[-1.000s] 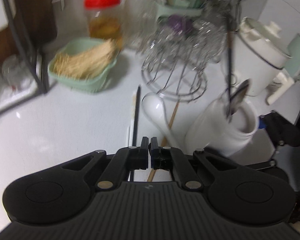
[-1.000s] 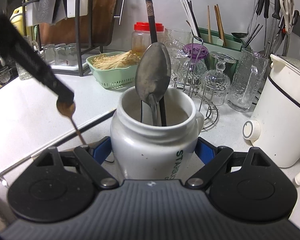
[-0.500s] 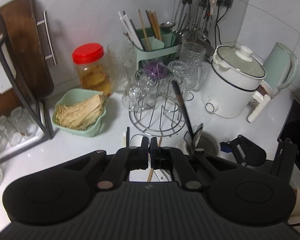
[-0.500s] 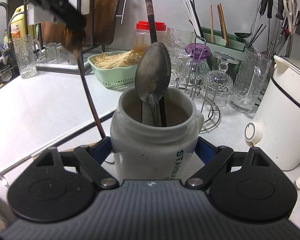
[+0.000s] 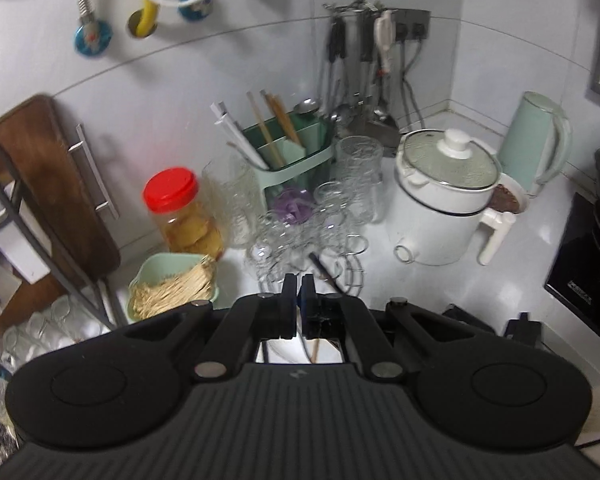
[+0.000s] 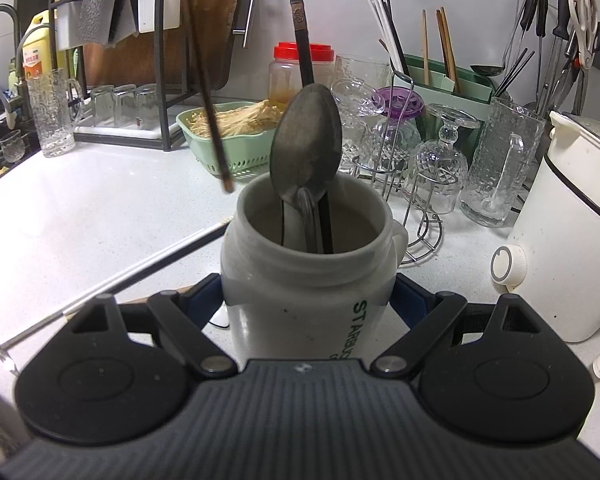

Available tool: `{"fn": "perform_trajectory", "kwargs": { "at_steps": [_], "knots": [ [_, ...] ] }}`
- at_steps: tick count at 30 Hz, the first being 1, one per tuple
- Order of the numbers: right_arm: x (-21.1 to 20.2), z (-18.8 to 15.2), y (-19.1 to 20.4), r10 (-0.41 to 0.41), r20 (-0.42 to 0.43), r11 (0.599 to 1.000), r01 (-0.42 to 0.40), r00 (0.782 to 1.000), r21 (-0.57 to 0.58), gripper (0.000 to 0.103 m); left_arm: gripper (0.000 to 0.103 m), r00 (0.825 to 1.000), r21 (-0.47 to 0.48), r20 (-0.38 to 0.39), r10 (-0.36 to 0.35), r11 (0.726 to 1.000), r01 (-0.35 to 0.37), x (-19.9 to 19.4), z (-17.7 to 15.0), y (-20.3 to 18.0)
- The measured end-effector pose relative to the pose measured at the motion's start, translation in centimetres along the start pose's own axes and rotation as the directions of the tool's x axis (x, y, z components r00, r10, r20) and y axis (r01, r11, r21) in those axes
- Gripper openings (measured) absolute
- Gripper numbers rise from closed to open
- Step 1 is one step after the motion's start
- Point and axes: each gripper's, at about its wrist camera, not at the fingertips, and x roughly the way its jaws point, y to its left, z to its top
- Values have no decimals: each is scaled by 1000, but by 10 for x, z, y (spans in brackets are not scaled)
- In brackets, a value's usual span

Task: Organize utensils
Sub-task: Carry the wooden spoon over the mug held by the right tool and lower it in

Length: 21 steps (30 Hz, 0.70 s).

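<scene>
My right gripper (image 6: 310,300) is shut on a white ceramic Starbucks jar (image 6: 300,280) that stands on the counter. In the jar are a metal spoon (image 6: 306,152), bowl up, and a black chopstick (image 6: 300,36). A brown wooden chopstick (image 6: 206,92) hangs from above, tip just left of the jar's rim. My left gripper (image 5: 299,292) is shut on this chopstick, high above the counter; a short piece of the stick (image 5: 315,350) shows below the fingers. A white chopstick (image 6: 148,266) and a thin metal fork (image 6: 4,350) lie on the counter at the left.
A wire glass rack (image 6: 404,148) with glasses stands behind the jar. A green basket (image 6: 228,136), a red-lidded jar (image 6: 296,68), a green utensil holder (image 6: 448,88) and a white cooker (image 6: 568,240) ring the space. A dish rack (image 6: 132,52) stands at the back left.
My left gripper has risen higher with the brown chopstick. The stick's tip has swung up and right, from the counter to just beside the jar's rim. The right gripper and jar have not moved.
</scene>
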Motion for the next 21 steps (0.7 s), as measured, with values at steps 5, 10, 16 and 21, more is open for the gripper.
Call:
{"fn": "perform_trajectory", "kwargs": {
  "at_steps": [5, 10, 16, 21],
  "knots": [
    [0, 0, 0, 4, 0, 1000, -4, 1000, -3, 91, 2, 1000, 45, 8, -16, 999, 15, -2, 8, -17],
    [-1, 0, 0, 7, 1, 1000, -7, 1000, -7, 91, 2, 999, 66, -4, -34, 997, 34, 9, 8, -27],
    [0, 0, -1, 13, 3, 1000, -13, 1000, -9, 91, 2, 994, 67, -83, -73, 995, 78, 30, -2, -35],
    [0, 0, -1, 16, 9, 1000, -16, 1000, -8, 91, 2, 979, 81, -166, -115, 988, 130, 51, -12, -46]
  ]
}}
